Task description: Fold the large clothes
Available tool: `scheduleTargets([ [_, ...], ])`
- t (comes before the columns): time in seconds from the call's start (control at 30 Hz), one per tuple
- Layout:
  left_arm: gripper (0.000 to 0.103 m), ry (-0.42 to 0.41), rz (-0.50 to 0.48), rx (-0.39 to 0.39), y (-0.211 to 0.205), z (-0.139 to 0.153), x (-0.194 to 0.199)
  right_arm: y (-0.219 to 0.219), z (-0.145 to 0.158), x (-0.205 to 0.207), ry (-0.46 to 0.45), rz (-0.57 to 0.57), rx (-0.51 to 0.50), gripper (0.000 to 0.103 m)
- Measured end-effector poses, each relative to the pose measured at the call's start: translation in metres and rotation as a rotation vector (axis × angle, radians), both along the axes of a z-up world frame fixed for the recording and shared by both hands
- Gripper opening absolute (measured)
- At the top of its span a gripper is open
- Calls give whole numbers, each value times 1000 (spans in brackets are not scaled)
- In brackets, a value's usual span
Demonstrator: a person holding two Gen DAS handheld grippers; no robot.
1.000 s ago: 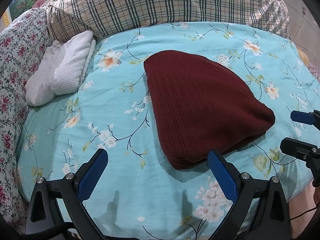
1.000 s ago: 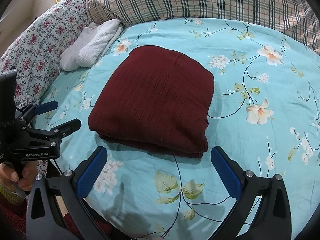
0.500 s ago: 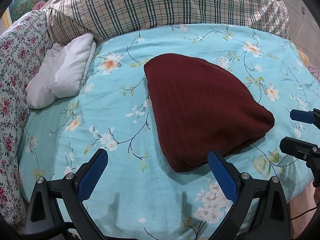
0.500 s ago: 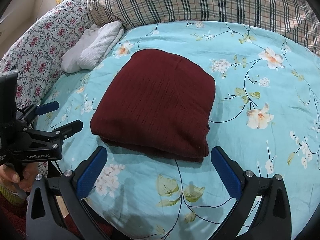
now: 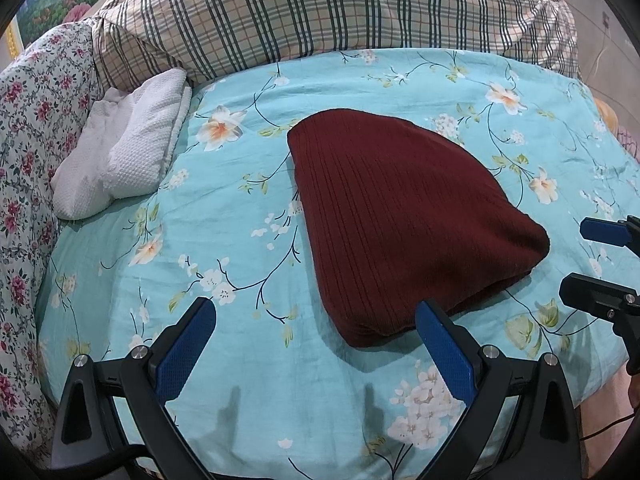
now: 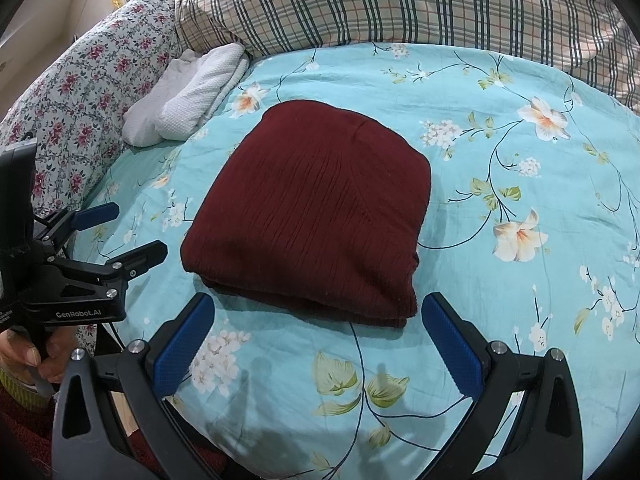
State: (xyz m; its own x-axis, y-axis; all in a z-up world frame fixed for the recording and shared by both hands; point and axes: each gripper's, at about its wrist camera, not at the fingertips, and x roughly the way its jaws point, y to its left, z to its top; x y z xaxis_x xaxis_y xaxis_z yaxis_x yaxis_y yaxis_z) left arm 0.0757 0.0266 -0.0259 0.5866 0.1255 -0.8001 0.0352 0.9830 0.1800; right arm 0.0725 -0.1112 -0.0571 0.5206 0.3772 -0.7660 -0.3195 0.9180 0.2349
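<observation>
Here, folded maroon sweater [image 5: 400,216] lies on bedsheet [image 5: 200,248].

Black forked frames with silver screws and blue textured pads [image 5: 446,344] on both the left gripper [image 5: 314,340] and right gripper [image 6: 318,340], white "GenRobot.AI" lettering, bare fingers [image 6: 24,358].

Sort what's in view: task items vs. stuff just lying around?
Job:
- dark red sweater, folded on the floral sheet
- left gripper, open
- right gripper, open

Lying about:
- white towel
- plaid quilt
- rose-print bedding
</observation>
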Motion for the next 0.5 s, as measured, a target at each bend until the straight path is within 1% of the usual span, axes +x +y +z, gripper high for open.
scheduleTargets([
  [0.5,100,-2,3,1,-3,2,1,1,3,1,-4,-3,6,103],
])
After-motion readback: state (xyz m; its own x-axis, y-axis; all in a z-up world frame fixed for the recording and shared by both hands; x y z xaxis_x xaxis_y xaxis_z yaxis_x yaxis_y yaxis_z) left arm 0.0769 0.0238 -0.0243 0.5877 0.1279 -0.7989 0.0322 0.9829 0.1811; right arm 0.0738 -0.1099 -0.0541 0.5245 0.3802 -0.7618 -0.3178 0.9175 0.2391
